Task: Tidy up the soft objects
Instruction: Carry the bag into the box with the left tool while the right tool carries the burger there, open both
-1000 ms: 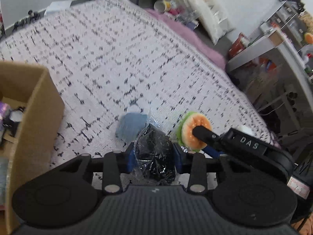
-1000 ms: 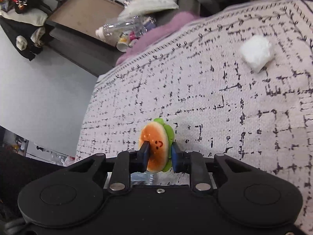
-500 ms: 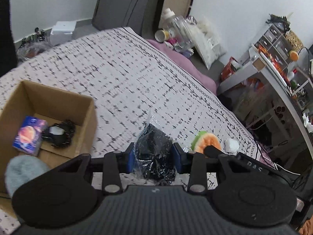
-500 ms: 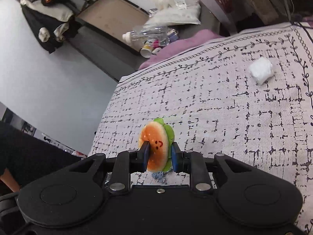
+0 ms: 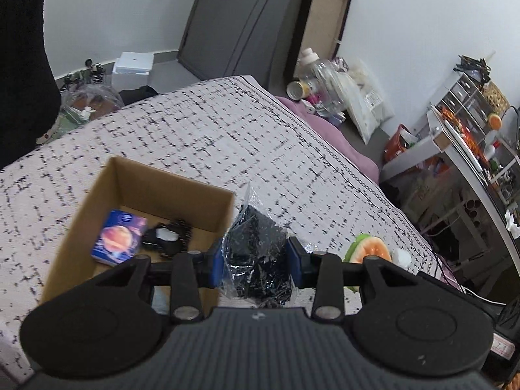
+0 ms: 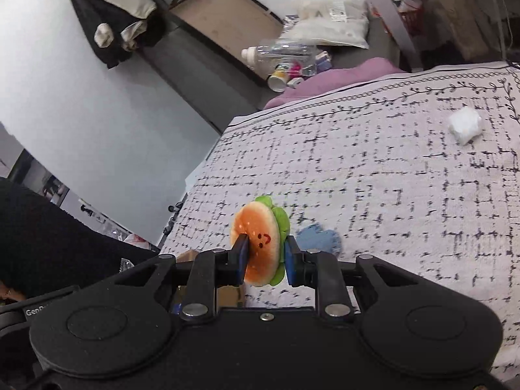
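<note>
Left wrist view: left gripper (image 5: 255,265) clamped on a clear bag of black bits (image 5: 256,253), just right of an open cardboard box (image 5: 97,195) holding a blue packet (image 5: 118,242). Right wrist view: right gripper (image 6: 264,261) pinching a plush burger (image 6: 260,243) above the patterned bedspread (image 6: 390,195), blue cloth (image 6: 320,240) just beyond, white wad (image 6: 464,125) well apart.

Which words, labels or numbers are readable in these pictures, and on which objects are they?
"GenD", cut off: on the black body at the right wrist view's lower left edge.
Blue box in the cardboard box: print too blurred.
White bag on the floor: label too small.
White sticker: marks unreadable.
</note>
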The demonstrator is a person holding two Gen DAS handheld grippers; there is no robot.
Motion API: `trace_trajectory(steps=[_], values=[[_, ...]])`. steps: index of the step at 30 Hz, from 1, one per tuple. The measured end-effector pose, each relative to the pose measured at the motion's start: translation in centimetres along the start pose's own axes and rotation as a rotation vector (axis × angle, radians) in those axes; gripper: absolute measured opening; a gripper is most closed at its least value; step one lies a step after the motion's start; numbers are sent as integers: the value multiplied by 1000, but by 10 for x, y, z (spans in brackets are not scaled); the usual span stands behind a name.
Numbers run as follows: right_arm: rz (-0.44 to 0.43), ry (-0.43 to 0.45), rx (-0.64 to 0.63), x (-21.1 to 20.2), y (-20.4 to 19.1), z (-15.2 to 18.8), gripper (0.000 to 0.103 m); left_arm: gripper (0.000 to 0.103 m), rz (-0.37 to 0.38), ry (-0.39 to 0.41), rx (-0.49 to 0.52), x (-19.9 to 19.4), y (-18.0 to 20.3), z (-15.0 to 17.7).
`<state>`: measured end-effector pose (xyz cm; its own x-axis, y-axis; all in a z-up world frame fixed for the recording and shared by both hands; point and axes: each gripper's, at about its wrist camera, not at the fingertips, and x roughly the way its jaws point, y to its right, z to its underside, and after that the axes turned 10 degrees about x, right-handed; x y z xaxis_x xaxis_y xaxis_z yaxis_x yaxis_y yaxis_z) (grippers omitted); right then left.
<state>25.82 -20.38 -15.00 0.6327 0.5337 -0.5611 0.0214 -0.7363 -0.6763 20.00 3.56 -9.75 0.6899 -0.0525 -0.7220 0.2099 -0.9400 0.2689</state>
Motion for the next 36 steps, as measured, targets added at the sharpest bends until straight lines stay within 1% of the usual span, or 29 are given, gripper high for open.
trace_trajectory(steps=[13,16,18,22,25,27,29,31,32,33,35,36], values=[[-48,-21,-74,8,-43,29,23,40,-76,5,-64,-10,-48,3],[-61,-31,-87,12,-52,37,23,46,-65,16,-77,-11,-54,3],[-69,-43,-94,16,-58,41,23,55,-67,4,-87,-10,-57,2],[-78,-67,-123,22,-70,52,24,58,-90,15,-86,-16,-62,2],[-76,-83,-148,26,-78,60,24,62,-107,12,-84,-21,-65,3],[-71,-92,-160,29,-82,64,27,64,-114,13,-82,-24,-66,4],[-65,-102,-173,31,-85,69,28,64,-123,10,-86,-26,-69,4],[-63,-110,-184,33,-88,72,31,65,-135,6,-93,-28,-72,3],[-63,-110,-190,32,-90,74,37,65,-138,6,-95,-29,-73,3],[-60,-110,-193,31,-91,75,51,65,-140,8,-95,-31,-74,3],[-62,-90,-204,26,-93,75,61,66,-145,11,-89,-35,-74,3],[-65,-79,-209,23,-94,75,61,69,-147,10,-85,-36,-74,4]])
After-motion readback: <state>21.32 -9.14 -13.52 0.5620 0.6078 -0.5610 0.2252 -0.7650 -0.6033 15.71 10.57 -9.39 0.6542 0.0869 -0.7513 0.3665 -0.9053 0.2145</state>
